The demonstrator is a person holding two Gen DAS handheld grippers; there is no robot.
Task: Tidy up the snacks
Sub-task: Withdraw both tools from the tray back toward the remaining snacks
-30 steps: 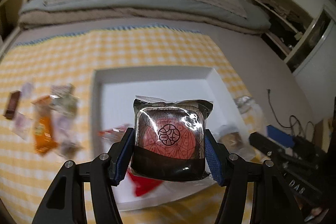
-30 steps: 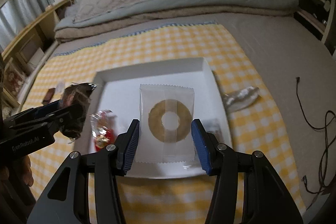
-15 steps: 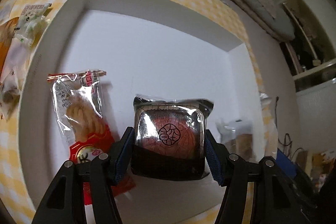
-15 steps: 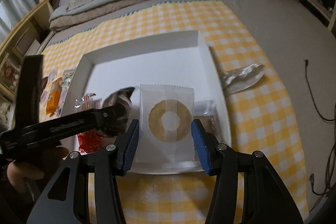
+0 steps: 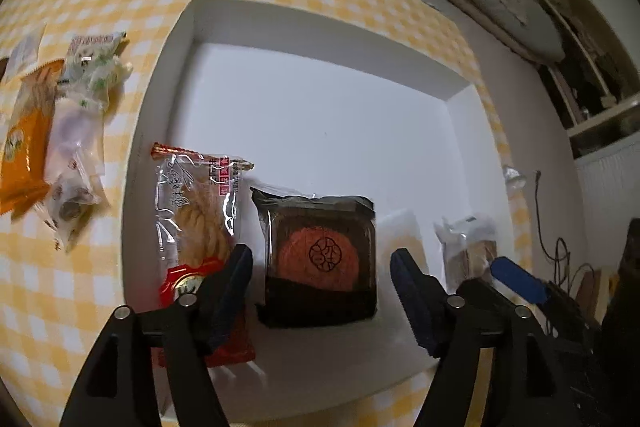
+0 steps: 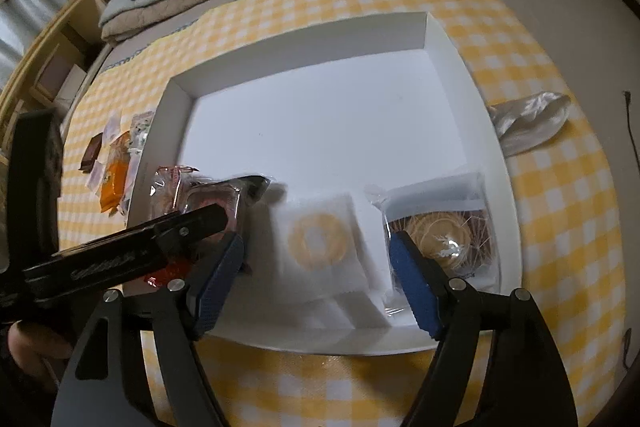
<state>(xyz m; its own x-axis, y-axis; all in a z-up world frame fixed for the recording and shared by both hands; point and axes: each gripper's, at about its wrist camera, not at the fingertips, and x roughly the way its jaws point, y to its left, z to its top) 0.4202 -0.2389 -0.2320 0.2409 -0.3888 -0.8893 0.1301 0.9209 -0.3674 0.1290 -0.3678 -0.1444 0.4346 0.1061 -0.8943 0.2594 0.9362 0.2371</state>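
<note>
A white tray (image 5: 320, 27) lies on a yellow checked cloth. In the left wrist view my left gripper (image 5: 322, 263) is open around a dark packet with a red round cake (image 5: 320, 255) that lies on the tray floor, beside a clear and red biscuit packet (image 5: 196, 223). In the right wrist view my right gripper (image 6: 318, 247) is open around a white packet with a ring biscuit (image 6: 318, 241) lying in the tray (image 6: 304, 55), next to a clear packet with a golden pastry (image 6: 444, 231).
Several loose snack packets (image 5: 48, 131) lie on the cloth left of the tray. A crumpled silvery wrapper (image 6: 528, 119) lies right of it. A bed with pillows runs along the far edge. Cables and shelves are on the right.
Both grippers lowered into the tray and opened. The dark cake packet and the ring biscuit packet were let go and now lie on the tray floor.
</note>
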